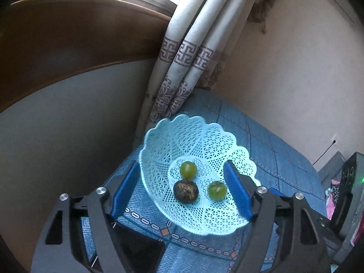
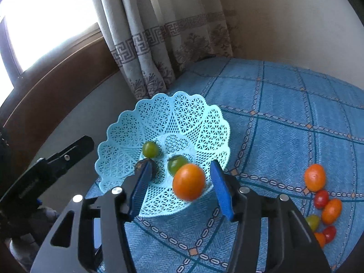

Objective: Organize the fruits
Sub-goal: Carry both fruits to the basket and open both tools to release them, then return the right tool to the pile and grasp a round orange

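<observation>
Sorting fruit into a lattice basket

Left wrist view:
- Pale blue lattice basket, scalloped rim, standing on a blue checked cloth near a patterned curtain.
- Contents: two green round fruits, one at the middle and one to its right, plus one dark wrinkled fruit nearer the camera, touching the middle green one.
- Left gripper: jaws spread wide, blue pads either side of the basket, holding nothing; whether the pads touch the rim cannot be told.

Right wrist view:
- Same basket at centre, the same three fruits inside.
- Orange round fruit, slightly blurred, between the blue pads over the basket's near rim.
- Right gripper: jaws wide apart, neither pad touching the orange fruit.
- Loose pile of orange, red and green small fruits on the cloth, far right, well apart from the basket.
- Left gripper's black body at the left edge.
</observation>
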`<state>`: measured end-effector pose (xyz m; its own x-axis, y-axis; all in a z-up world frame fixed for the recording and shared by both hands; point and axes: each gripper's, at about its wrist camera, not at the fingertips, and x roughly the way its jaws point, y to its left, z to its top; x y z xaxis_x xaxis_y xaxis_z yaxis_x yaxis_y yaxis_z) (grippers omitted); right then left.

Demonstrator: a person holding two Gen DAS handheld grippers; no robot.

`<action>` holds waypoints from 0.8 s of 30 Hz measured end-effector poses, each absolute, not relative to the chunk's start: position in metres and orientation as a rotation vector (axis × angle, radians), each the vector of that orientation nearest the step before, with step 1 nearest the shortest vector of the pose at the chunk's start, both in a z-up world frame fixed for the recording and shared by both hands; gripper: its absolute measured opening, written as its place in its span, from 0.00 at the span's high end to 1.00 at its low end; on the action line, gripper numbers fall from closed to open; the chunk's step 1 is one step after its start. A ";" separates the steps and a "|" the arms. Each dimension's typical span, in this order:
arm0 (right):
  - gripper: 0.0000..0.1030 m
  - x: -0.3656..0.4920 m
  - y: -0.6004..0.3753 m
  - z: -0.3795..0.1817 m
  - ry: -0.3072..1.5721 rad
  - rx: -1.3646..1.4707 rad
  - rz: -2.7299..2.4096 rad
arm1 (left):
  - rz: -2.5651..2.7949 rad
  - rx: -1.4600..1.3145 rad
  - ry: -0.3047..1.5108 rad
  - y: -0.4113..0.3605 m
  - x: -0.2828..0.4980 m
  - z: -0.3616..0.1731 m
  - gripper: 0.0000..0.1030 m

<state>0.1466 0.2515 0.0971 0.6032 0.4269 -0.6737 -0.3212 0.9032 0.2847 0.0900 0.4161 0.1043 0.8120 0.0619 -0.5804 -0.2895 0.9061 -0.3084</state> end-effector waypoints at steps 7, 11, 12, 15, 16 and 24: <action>0.46 0.140 0.235 0.100 0.799 0.166 0.408 | 0.188 -0.399 0.595 0.410 0.091 0.107 0.19; 0.43 0.137 0.222 0.101 0.794 0.177 0.387 | 0.179 -0.391 0.596 0.406 0.092 0.107 0.18; 0.43 0.137 0.218 0.101 0.795 0.175 0.379 | 0.176 -0.389 0.597 0.405 0.092 0.107 0.18; 0.43 0.137 0.208 0.102 0.796 0.172 0.356 | 0.169 -0.381 0.602 0.401 0.092 0.106 0.17; 0.43 0.138 0.206 0.102 0.796 0.172 0.350 | 0.166 -0.378 0.605 0.399 0.093 0.105 0.17; 0.43 0.141 0.167 0.102 0.806 0.186 0.273 | 0.139 -0.358 0.617 0.388 0.095 0.104 0.16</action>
